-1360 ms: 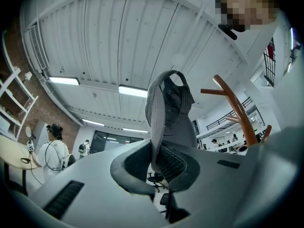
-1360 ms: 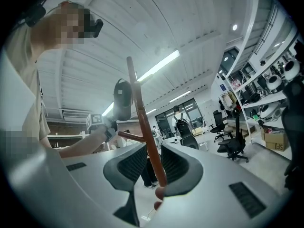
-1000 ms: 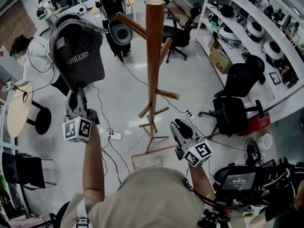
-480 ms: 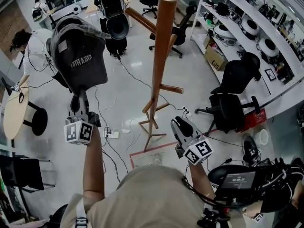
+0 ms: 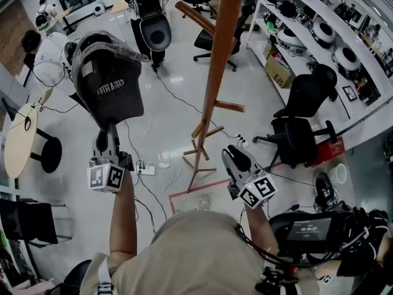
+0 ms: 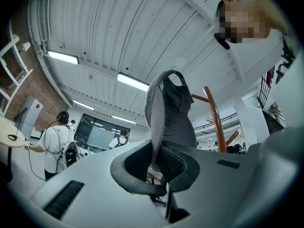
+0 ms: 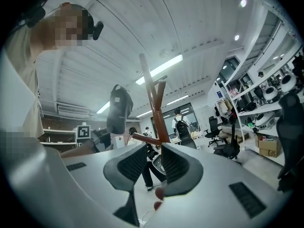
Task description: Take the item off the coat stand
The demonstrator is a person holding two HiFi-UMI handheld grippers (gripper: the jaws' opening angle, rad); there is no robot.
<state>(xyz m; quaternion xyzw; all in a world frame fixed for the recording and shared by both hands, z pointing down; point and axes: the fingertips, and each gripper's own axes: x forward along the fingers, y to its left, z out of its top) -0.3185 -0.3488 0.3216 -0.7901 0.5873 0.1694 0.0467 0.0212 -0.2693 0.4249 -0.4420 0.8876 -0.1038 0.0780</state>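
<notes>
Where the cap [image 5: 109, 91] is: held up in the air, clear of the stand [image 5: 216, 72] and well off to its left in the head view, so yeah, it's off.
Left gripper [image 6: 156, 163]: jaws are pinched pretty much together on the cap's lower edge; fabric is squeezed between the pads and the rest of the cap is stuck up above them.
Right gripper [image 7: 153, 163]: jaws are set a bit apart and nothing is gripped. Only the far-off stand is seen through the gap. It's held low, near the stand's base.
Stand: wooden pole with slanted pegs, stood on the floor [image 5: 166, 115].
Around: chairs [image 5: 307, 112] and shelves [image 5: 319, 29] are seen at the right.
</notes>
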